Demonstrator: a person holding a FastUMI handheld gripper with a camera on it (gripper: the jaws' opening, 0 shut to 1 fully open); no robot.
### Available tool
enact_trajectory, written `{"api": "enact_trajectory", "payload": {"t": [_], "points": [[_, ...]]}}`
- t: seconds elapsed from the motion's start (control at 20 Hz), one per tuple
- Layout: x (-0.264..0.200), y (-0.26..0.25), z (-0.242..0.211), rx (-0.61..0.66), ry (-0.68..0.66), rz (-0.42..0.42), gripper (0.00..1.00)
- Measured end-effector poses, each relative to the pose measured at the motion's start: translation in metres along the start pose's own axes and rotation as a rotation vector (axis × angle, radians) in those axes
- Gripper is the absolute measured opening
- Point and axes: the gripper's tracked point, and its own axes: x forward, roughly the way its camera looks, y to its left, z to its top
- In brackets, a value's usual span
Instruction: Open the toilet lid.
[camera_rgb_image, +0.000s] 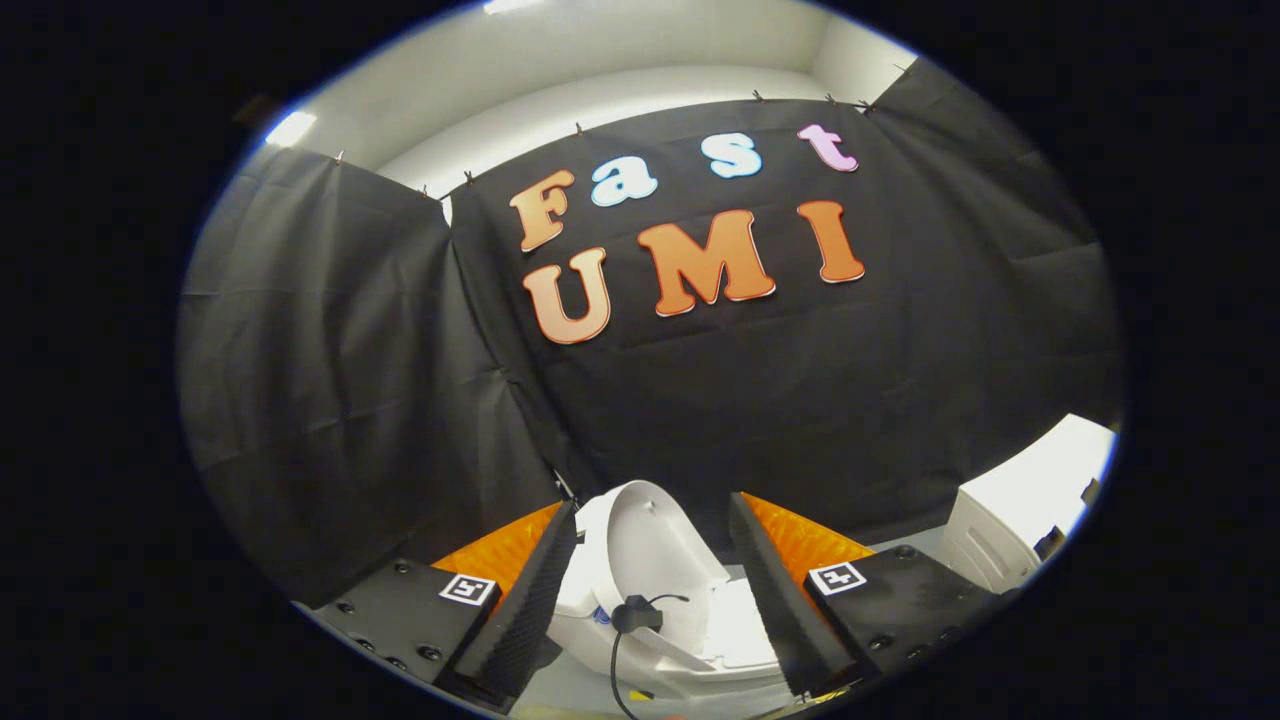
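**Toilet lid raised, gripper spread with nothing in it**

I see the gripper with its two fingers set wide apart, nothing pressed between them. The small white toilet sits in the gap between the fingers and just ahead of them, on a pale surface. Its lid stands tilted up and back, its hollow inner face turned toward me, its top edge against the black cloth wall behind. A small black clip with a thin black cable sits at the lid's lower edge, the cable trailing down toward me. Beyond the right finger, well apart from the toilet, stands a white boxy object; I cannot tell what it is. Neither finger touches the lid as far as I can tell
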Motion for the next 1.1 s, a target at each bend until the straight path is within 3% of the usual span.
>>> {"api": "enact_trajectory", "payload": {"t": [0.2, 0.6, 0.8, 1.1], "points": [[-0.034, -0.014, 0.031, -0.056, -0.037, 0.007, 0.98], [-0.085, -0.066, 0.087, -0.099, -0.127, -0.087, 0.98], [-0.102, -0.107, 0.09, -0.128, -0.118, -0.17, 0.98], [-0.098, -0.094, 0.086, -0.124, -0.11, -0.151, 0.98]]}}
